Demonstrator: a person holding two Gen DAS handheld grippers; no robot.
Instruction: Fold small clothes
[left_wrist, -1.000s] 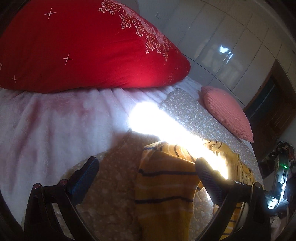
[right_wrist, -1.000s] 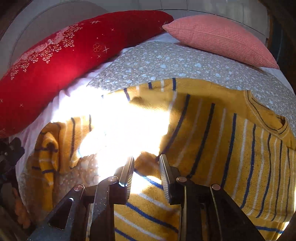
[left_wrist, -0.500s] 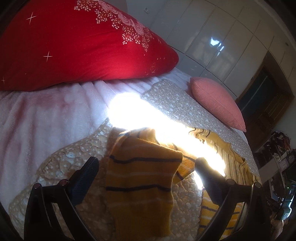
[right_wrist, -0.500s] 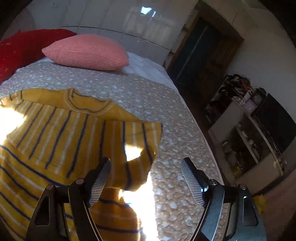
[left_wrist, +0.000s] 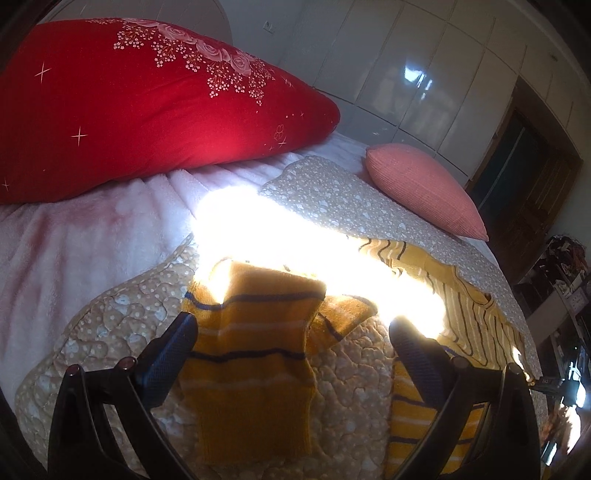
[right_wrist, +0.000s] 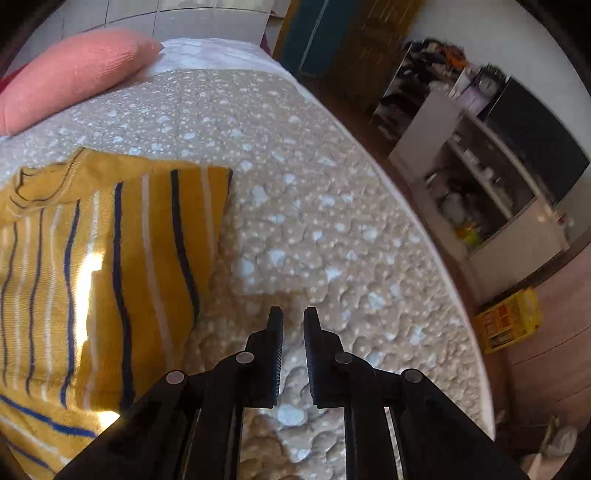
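Lying across a quilted bedspread on the bed, a yellow sweater with dark blue and white stripes takes up the left side of the right wrist view, its neckline toward the far end near a pink cushion and one sleeve doubled back onto the body so that a straight folded edge faces the bare quilt. The right claw hangs over that bare quilt just beside the sweater's edge, not touching the knit; its jaws are closing and stand only a narrow slit apart, with nothing between them. In the left wrist view the left claw has its jaws spread wide and holds nothing; between and beyond its fingers lies the other sleeve of the yellow sweater, spread flat on the bedspread with its cuff toward the camera. A hard band of sunlight cuts across the bed and washes out the upper part of the sleeve and the shoulder, so the detail of the knit there cannot be made out. Behind it a large red pillow printed with pale flowers rests on a fluffy white blanket, and the pink cushion lies farther right at the head of the bed. White cupboard doors line the far wall, and open shelves crowded with small items stand across the floor beyond the bed's edge.
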